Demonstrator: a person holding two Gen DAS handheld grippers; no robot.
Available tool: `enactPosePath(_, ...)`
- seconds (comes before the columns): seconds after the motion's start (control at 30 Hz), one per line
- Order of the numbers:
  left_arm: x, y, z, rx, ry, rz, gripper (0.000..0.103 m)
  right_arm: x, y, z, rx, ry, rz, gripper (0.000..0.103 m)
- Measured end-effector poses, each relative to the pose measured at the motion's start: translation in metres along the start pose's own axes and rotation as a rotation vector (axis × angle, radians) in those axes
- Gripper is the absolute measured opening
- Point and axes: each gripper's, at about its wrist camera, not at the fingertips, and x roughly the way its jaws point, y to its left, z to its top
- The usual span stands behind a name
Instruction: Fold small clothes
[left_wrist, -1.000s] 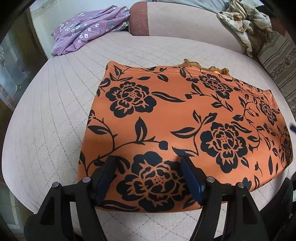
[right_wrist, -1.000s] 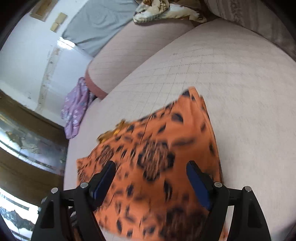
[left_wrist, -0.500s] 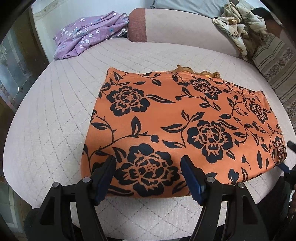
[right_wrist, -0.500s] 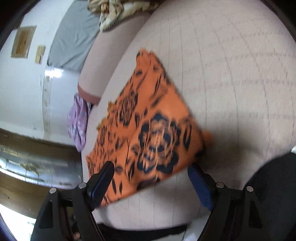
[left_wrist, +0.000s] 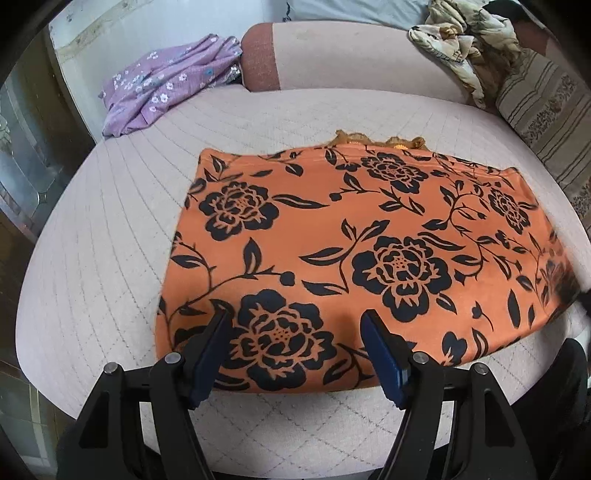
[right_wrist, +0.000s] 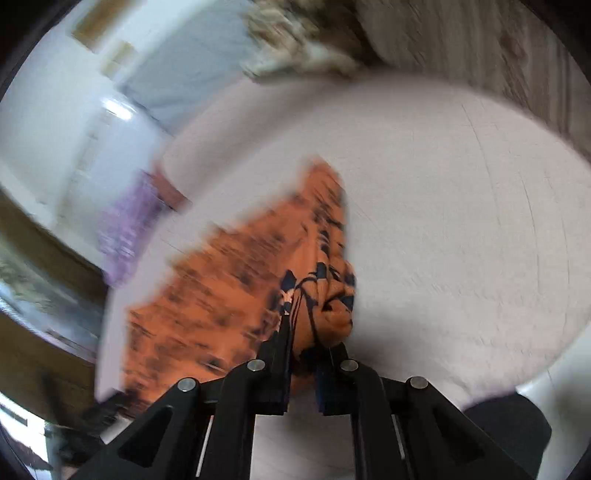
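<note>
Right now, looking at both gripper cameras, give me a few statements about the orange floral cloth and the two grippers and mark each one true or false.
1. The right gripper is clamped on a bunched corner of the orange floral cloth. True.
2. The left gripper is pinching the cloth's near edge. False: its jaws stand wide open over that edge, gripping nothing.
3. A purple flowered garment lies at the cushion's far left. True.
4. The orange cloth is crumpled into a ball. False: it lies mostly flat on the quilted cushion, only its right corner gathered.
5. The right wrist view is sharp and steady. False: it is heavily motion-blurred.
</note>
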Motion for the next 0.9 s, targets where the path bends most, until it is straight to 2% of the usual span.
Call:
enactPosePath(0.03,0.001,-0.001,0.000,0.006,0.005,-0.001,0.073,0.025,-0.020,-0.006,0.079,0.115,0.000,0.016)
enactPosePath(0.07,0.001,-0.003,-0.001,0.019,0.001,0.004,0.073,0.021,-0.042,-0.010,0.192,0.077,0.118,0.018)
enactPosePath(0.1,0.001,-0.005,-0.001,0.026,-0.006,0.011,0.073,0.015,-0.047,-0.009,0.213,0.069,0.136,0.026)
enactPosePath(0.13,0.002,-0.006,-0.001,0.028,-0.005,0.014,0.073,0.004,-0.045,-0.004,0.171,0.049,0.105,0.031)
enactPosePath(0.17,0.004,-0.008,0.000,0.030,0.004,0.012,0.073,-0.002,-0.043,-0.001,0.143,0.025,0.088,0.049)
enactPosePath(0.2,0.006,-0.008,0.000,0.030,0.009,0.007,0.073,-0.009,-0.043,0.003,0.124,0.001,0.079,0.074)
enactPosePath(0.23,0.006,-0.009,0.000,0.030,0.008,0.007,0.073,-0.017,-0.045,0.011,0.115,-0.031,0.077,0.078)
enactPosePath(0.4,0.006,-0.008,-0.002,0.023,0.015,0.015,0.073,-0.011,-0.033,0.062,0.050,-0.057,0.147,0.078)
enactPosePath(0.43,0.005,-0.007,-0.003,0.015,0.018,0.014,0.073,-0.001,-0.024,0.078,0.008,-0.031,0.188,0.078)
enactPosePath(0.53,0.003,-0.005,-0.009,0.008,0.022,0.016,0.073,0.045,-0.007,0.108,-0.047,0.082,0.221,0.078)
enactPosePath(0.6,0.000,-0.004,-0.016,0.006,0.024,0.015,0.073,0.099,-0.008,0.131,-0.048,0.183,0.189,0.076)
enactPosePath(0.63,-0.001,-0.003,-0.019,0.005,0.025,0.016,0.073,0.116,-0.011,0.137,-0.029,0.210,0.187,0.072)
enactPosePath(0.67,-0.001,-0.002,-0.021,0.004,0.026,0.017,0.073,0.121,-0.011,0.142,-0.023,0.203,0.203,0.048)
enactPosePath(0.7,-0.002,0.001,-0.025,0.003,0.024,0.017,0.073,0.123,-0.007,0.147,-0.028,0.200,0.210,0.013)
enactPosePath(0.77,-0.001,0.007,-0.029,-0.002,0.023,0.021,0.073,0.115,0.014,0.151,-0.094,0.178,0.205,0.013)
enactPosePath(0.83,0.004,0.012,-0.030,-0.022,0.033,0.016,0.073,0.099,0.033,0.148,-0.203,0.101,0.112,0.013)
enactPosePath(0.87,0.006,0.013,-0.029,-0.037,0.039,0.008,0.073,0.101,0.032,0.147,-0.204,0.083,0.053,0.014)
enactPosePath(0.9,0.005,0.013,-0.029,-0.041,0.037,0.004,0.073,0.114,0.024,0.148,-0.172,0.108,0.017,0.024)
